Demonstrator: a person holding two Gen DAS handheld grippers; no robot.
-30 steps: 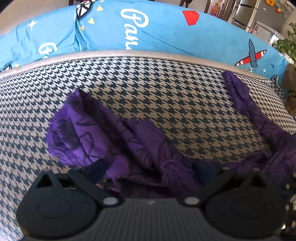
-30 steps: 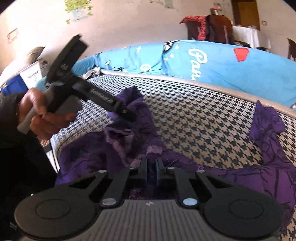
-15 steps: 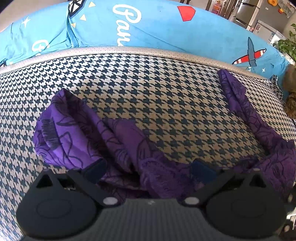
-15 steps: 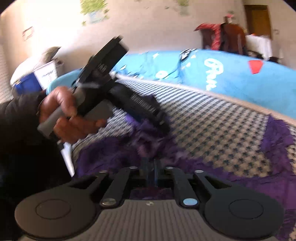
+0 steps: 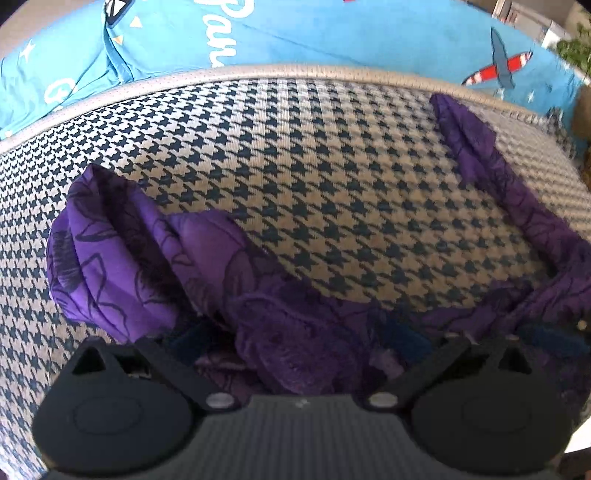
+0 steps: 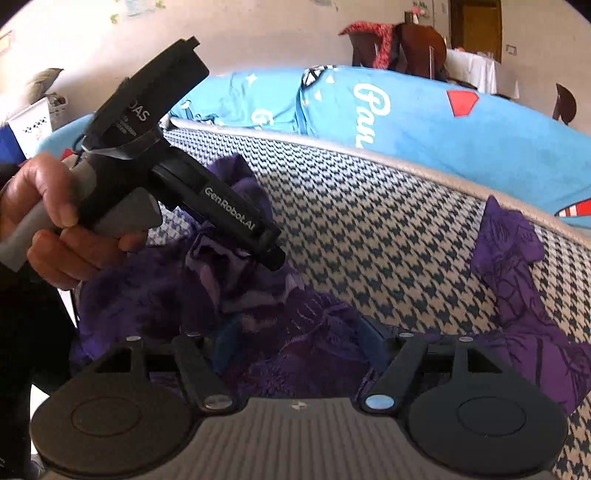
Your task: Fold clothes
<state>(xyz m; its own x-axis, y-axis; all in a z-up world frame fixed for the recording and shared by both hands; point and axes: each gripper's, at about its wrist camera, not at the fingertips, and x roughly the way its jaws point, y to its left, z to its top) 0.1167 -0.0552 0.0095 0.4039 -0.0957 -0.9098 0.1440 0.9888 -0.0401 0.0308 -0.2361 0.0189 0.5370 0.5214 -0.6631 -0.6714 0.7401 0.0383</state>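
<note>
Right wrist view: the purple garment [image 6: 295, 332] is seen bunched at the near edge of the houndstooth cushion [image 6: 369, 240]. The right gripper [image 6: 299, 343] is being opened over a fold, nothing pinched. The left gripper [image 5: 295, 339] is spread wide, cloth unclamped between its fingers. A single edge should be gripped, probably. No containers are shown.

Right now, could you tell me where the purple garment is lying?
The purple garment lies crumpled on the houndstooth cushion, bunched along its near edge in both views, one strip reaching toward the blue sheet on the right.
</note>
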